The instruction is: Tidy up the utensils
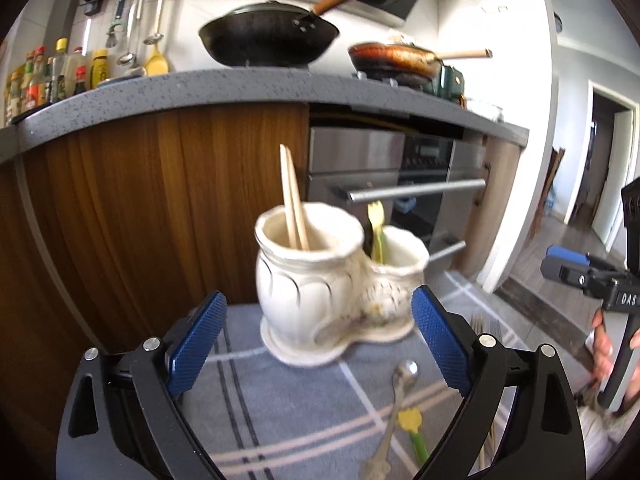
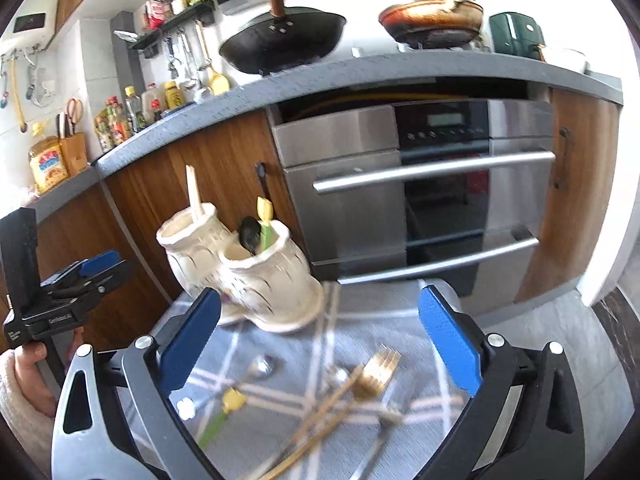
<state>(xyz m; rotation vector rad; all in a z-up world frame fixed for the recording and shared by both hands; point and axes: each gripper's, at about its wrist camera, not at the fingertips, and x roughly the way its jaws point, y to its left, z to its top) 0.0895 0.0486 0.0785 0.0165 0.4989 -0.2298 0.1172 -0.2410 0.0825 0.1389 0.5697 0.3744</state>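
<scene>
A cream ceramic holder (image 1: 340, 280) with two joined cups stands on the grey checked cloth (image 1: 280, 400) that covers the desk. Its taller cup holds a pair of wooden chopsticks (image 1: 294, 196), upright and leaning a little; the lower cup holds a yellow-topped utensil (image 1: 376, 232) and, seen from the right wrist view, a dark spoon bowl (image 2: 250, 232) beside it.

The left claw (image 1: 320, 344) is spread wide with nothing between its blue pads, low over the cloth just before the holder. Between its fingers lie a silver spoon (image 1: 400, 384) and a green-handled piece with a yellow flower top (image 1: 412, 424), close together on the cloth.

The right claw (image 2: 320, 344) is likewise apart and empty, above a loose heap of utensils: a gold fork (image 2: 376, 376), chopsticks (image 2: 320, 420) crossing it at a slant, a silver spoon (image 2: 260, 366) and another yellow-flowered piece (image 2: 228, 404). These overlap one another, and motion blur hides how many lie there. The holder stands beyond the heap, towards the left pad.

Behind the desk run wooden cabinet fronts (image 1: 160, 200) and a steel oven (image 2: 420, 200) with long bar handles. On the stone counter above sit a black wok (image 1: 268, 36), a rusty frying pan (image 1: 396, 58), sauce bottles (image 1: 52, 76) and hanging ladles (image 1: 132, 28).
</scene>
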